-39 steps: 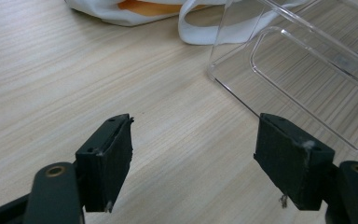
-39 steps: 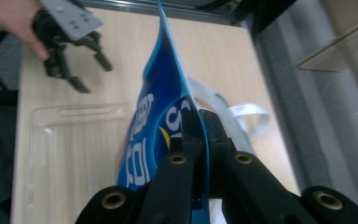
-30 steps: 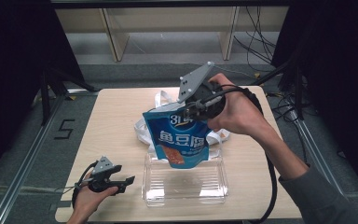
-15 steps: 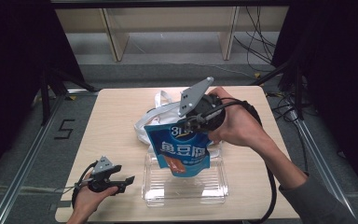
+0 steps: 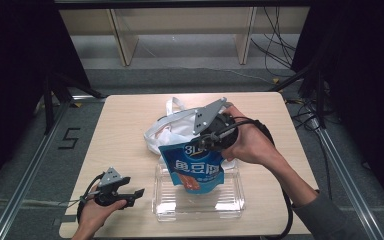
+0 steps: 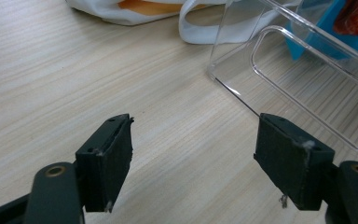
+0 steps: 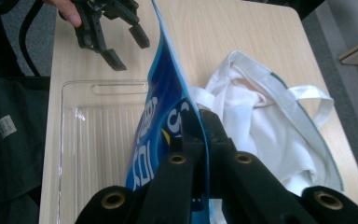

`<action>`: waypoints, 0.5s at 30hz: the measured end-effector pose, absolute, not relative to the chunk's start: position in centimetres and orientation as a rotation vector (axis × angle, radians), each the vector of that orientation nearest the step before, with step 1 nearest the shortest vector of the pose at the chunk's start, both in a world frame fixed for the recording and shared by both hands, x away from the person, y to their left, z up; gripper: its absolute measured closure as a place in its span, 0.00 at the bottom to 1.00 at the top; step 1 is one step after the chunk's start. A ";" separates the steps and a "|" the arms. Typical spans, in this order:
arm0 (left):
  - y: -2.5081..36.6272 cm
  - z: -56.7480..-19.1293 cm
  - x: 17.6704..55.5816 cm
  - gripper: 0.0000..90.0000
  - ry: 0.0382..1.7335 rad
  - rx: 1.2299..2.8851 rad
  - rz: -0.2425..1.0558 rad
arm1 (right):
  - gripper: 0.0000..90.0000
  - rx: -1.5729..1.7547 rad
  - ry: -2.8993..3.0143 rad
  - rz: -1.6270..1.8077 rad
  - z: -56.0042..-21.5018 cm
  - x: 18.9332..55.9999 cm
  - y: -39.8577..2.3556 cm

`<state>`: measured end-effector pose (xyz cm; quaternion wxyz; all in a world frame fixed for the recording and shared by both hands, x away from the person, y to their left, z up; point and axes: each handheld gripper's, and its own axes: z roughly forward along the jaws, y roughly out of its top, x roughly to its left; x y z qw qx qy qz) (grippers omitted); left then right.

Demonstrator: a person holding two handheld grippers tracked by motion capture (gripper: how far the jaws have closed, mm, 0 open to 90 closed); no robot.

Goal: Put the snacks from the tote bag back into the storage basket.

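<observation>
A blue snack pouch [image 5: 194,170] with white characters hangs upright from my right gripper [image 5: 211,143], which is shut on its top edge. The pouch's lower end reaches down into a clear plastic tray [image 5: 230,200] at the table's front middle. In the right gripper view the pouch [image 7: 161,116] runs edge-on between the closed jaws, above the tray [image 7: 98,140]. My left gripper [image 5: 136,196] rests on the table left of the tray, open with nothing between its fingers. In the left gripper view the left gripper [image 6: 193,154] faces the tray's near corner [image 6: 242,70].
A crumpled white cloth bag [image 5: 177,125] with handles lies behind the tray, beside the pouch. It appears also as the white bag [image 7: 261,116] in the right gripper view. Bare wooden tabletop [image 5: 120,130] spreads to the left. Cables trail off the right side.
My right gripper has lowered the pouch from above the white bag down toward and into the clear tray. The left gripper has stayed where it was.
</observation>
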<state>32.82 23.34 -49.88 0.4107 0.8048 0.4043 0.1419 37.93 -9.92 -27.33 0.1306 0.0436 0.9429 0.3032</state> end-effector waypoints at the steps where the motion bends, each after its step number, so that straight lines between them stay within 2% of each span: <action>1: 23.3 -49.9 32.8 0.30 1.019 2.026 0.357 | 1.00 0.107 2.742 0.883 -27.6 38.1 -10.0; 12: 23.3 -49.9 32.8 0.30 1.017 2.031 0.355 | 1.00 0.131 2.715 0.960 -29.4 38.8 -11.3; 15: 23.3 -49.8 32.8 0.30 1.017 2.042 0.355 | 0.94 0.141 2.721 1.003 -29.5 38.7 -11.7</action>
